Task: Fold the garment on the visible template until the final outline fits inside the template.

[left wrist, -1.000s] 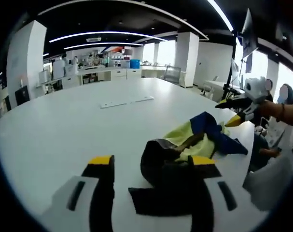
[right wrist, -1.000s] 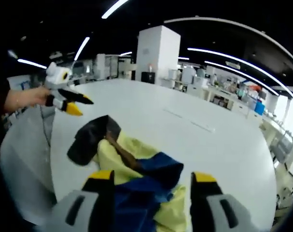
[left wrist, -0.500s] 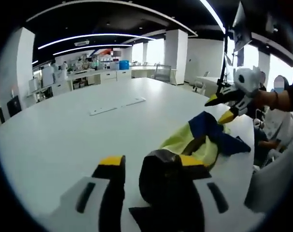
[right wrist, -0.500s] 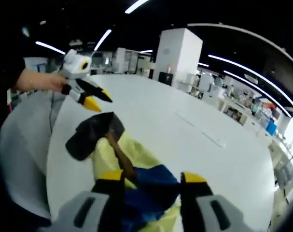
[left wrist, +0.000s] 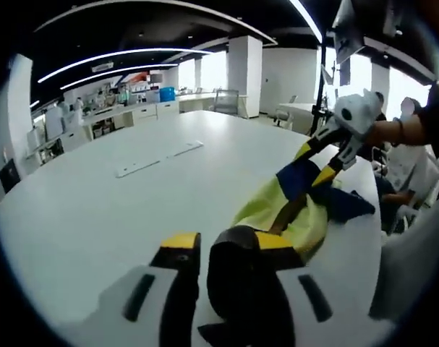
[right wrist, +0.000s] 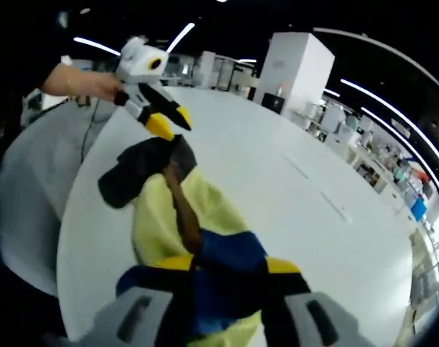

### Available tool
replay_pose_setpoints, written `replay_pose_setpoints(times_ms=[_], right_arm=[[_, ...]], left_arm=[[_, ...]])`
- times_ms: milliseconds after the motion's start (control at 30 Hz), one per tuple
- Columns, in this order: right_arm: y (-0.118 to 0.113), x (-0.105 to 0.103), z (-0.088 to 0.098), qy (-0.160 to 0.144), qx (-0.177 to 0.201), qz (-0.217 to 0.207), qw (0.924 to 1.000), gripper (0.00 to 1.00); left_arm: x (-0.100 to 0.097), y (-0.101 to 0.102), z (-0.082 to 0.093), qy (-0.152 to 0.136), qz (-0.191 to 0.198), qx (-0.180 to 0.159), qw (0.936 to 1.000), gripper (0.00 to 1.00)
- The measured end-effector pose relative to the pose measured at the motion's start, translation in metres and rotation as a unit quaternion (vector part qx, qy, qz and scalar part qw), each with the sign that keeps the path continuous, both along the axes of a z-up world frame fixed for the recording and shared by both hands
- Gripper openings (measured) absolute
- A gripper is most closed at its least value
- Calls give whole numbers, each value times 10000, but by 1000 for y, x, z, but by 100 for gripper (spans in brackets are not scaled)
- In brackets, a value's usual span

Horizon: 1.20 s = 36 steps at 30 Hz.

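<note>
Both grippers have closed in on the garment [left wrist: 291, 210] within the last second. The left gripper [left wrist: 220, 249], earlier open and short of the cloth, now has its yellow-tipped jaws clamped on the black end [left wrist: 237, 264]. The right gripper [right wrist: 220, 266], a second ago hovering with jaws apart, is now pinched on the blue end [right wrist: 226, 253]; in the left gripper view it appears at the far end of the cloth [left wrist: 326, 148]. The yellow, blue and black garment [right wrist: 179, 217] is crumpled and partly drawn out between the two grips, so the stage appears to be lifting and spreading, with folding not yet begun. No template outline can be made out. The garment lies near the curved near edge of the white table [left wrist: 96, 210], beside a grey chair [right wrist: 27, 188]. The tabletop opens wide towards two flat white strips [left wrist: 160, 157], well apart from the cloth.
</note>
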State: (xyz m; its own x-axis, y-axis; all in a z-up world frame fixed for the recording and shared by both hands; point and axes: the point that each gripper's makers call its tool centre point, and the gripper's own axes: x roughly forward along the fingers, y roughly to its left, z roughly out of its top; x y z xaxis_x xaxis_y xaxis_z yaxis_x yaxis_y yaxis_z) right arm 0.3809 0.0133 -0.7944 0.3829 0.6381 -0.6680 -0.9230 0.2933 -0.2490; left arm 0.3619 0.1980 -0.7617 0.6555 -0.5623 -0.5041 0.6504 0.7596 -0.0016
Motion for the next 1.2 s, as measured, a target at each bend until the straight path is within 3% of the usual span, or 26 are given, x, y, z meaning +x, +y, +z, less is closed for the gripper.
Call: replay_pose_setpoints(times_ms=[133, 267, 467, 533, 633, 700, 800, 1033, 1100, 1200], right_arm=[[-1, 1, -7, -51, -172, 97, 9998, 30], [-3, 3, -12, -181, -378, 192, 9989, 22], [-3, 10, -9, -279, -313, 121, 9990, 6], [-1, 10, -6, -251, -174, 82, 9995, 0], [0, 9, -4, -129, -9, -8, 9999, 0], [-1, 10, -3, -91, 83, -40, 9999, 0], [0, 12, 5, -53, 301, -132, 9994, 0], [6, 15, 34, 91, 1018, -365, 9941, 0], [5, 18, 43, 93, 1145, -401, 9926, 0], [6, 23, 57, 58, 1344, -452, 9899, 0]], left_arm=[[-1, 6, -11, -115, -271, 585, 9979, 22], [2, 14, -19, -101, -296, 652, 9974, 19], [9, 14, -19, -205, -290, 602, 9976, 10], [12, 16, -21, -226, -254, 675, 9971, 8], [14, 18, -20, -225, -195, 638, 9975, 5], [11, 16, -21, 17, -156, 428, 9990, 0], [11, 17, -21, 222, -35, 260, 9994, 0], [15, 16, -1, 174, 89, -38, 9998, 0], [21, 17, 13, -109, 117, 66, 9999, 0], [24, 19, 23, -173, 91, 136, 9997, 0]])
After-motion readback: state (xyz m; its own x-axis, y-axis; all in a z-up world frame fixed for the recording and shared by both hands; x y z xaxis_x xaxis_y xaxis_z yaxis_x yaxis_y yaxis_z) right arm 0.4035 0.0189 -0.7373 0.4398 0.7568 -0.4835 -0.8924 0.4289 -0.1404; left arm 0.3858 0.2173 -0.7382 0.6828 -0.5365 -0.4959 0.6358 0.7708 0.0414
